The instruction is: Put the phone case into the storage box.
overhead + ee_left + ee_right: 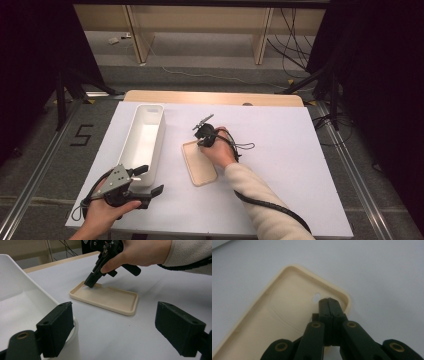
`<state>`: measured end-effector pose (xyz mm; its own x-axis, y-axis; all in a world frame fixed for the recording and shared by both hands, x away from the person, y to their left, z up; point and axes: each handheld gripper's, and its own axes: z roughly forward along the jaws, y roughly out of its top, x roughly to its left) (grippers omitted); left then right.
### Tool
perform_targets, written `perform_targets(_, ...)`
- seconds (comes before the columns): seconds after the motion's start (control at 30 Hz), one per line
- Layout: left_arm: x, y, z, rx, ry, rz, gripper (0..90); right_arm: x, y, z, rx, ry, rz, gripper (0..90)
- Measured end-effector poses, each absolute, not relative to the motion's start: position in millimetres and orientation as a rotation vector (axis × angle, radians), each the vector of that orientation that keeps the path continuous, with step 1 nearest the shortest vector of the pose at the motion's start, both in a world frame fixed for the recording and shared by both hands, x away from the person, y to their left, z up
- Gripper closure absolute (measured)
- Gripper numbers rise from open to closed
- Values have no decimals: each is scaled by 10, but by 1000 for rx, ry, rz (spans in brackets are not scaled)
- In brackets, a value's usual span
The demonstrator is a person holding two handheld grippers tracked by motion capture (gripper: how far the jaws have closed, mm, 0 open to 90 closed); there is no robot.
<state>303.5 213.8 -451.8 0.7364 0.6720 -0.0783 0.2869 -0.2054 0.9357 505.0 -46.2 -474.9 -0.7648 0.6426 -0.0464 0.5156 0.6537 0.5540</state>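
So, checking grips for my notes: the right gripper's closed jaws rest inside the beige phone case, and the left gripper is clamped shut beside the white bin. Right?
Not quite: the left gripper stands open, jaws wide apart with nothing between them, as the left gripper view shows. The rest holds.

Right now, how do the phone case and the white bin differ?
The phone case is beige, flat and shallow; the white bin is white, long and deep-walled. The right tool, shut, has its tip in the case; the left tool is open beside the bin. Both lie open side up.
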Motion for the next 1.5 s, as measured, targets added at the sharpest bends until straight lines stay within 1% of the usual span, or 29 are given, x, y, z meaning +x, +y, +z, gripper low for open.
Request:
perform_targets(0.6, 3035, 2134, -4520, 1799, 758, 420, 149, 5046, -697, -4729, 1002, 2614, 739, 900)
perform_targets(1.3, 3038, 2133, -4525, 1791, 755, 414, 149, 5028, -748, -4720, 1010, 2608, 751, 900)
perform_targets(1.5, 3036, 2138, -4520, 1789, 754, 418, 148, 4941, -794, -4635, 997, 2564, 847, 750)
